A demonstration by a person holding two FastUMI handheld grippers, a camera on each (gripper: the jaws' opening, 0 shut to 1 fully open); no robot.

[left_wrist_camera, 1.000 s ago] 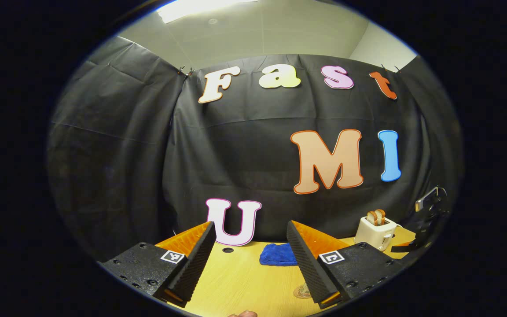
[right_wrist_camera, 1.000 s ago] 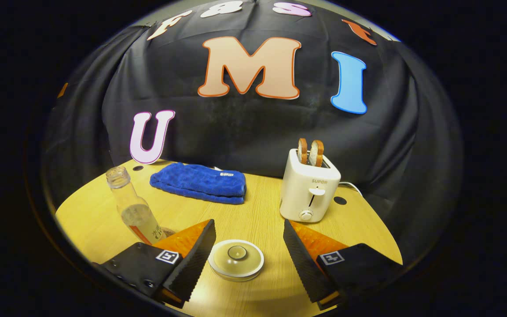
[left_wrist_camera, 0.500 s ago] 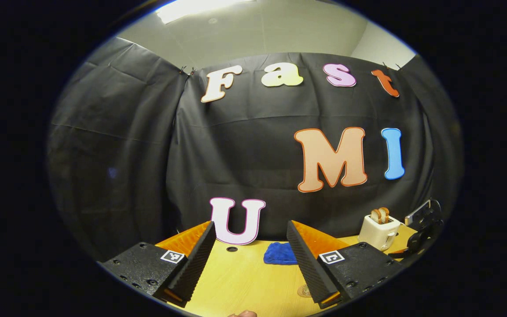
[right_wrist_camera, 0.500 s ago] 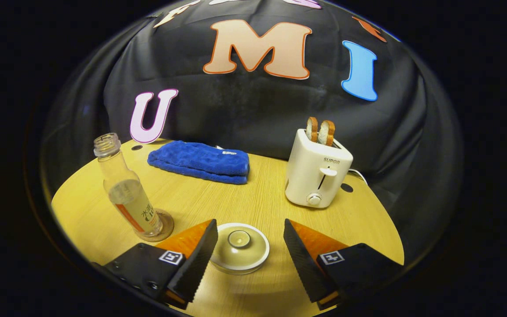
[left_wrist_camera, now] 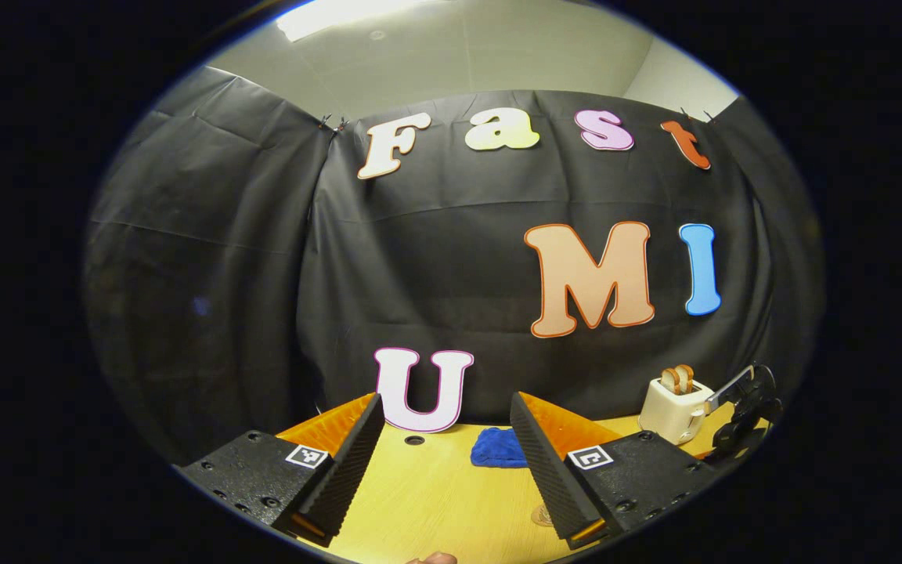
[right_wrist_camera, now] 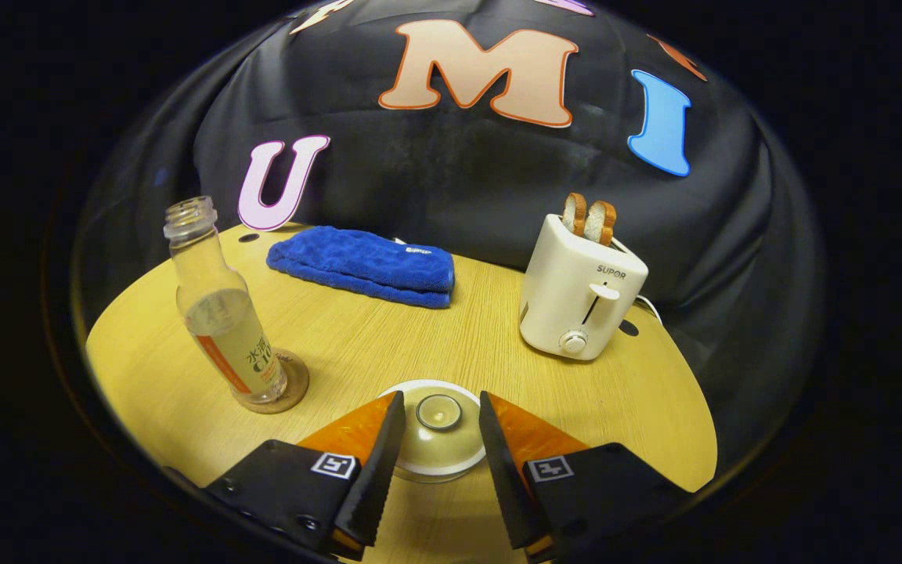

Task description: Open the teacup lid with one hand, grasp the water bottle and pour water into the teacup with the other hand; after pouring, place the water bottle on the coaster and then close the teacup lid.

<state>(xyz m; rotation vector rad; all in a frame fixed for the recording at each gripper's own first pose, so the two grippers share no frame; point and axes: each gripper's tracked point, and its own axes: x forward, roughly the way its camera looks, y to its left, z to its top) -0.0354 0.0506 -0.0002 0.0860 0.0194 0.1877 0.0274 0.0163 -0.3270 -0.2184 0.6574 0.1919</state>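
Right gripper has narrowed around lid knob, seemingly not yet touching; left gripper wide, idle

Left gripper gapes over the table, holding nothing.

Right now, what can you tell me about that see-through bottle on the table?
The water bottle is clear, glass or plastic, I cannot tell which, with a narrow threaded neck and no cap. It is partly filled with clear liquid and wears a pale label with an orange stripe. In the right gripper view it looks tilted, which may only be the lens. It stands on a round brown coaster on the wooden table. Neither claw touches it.
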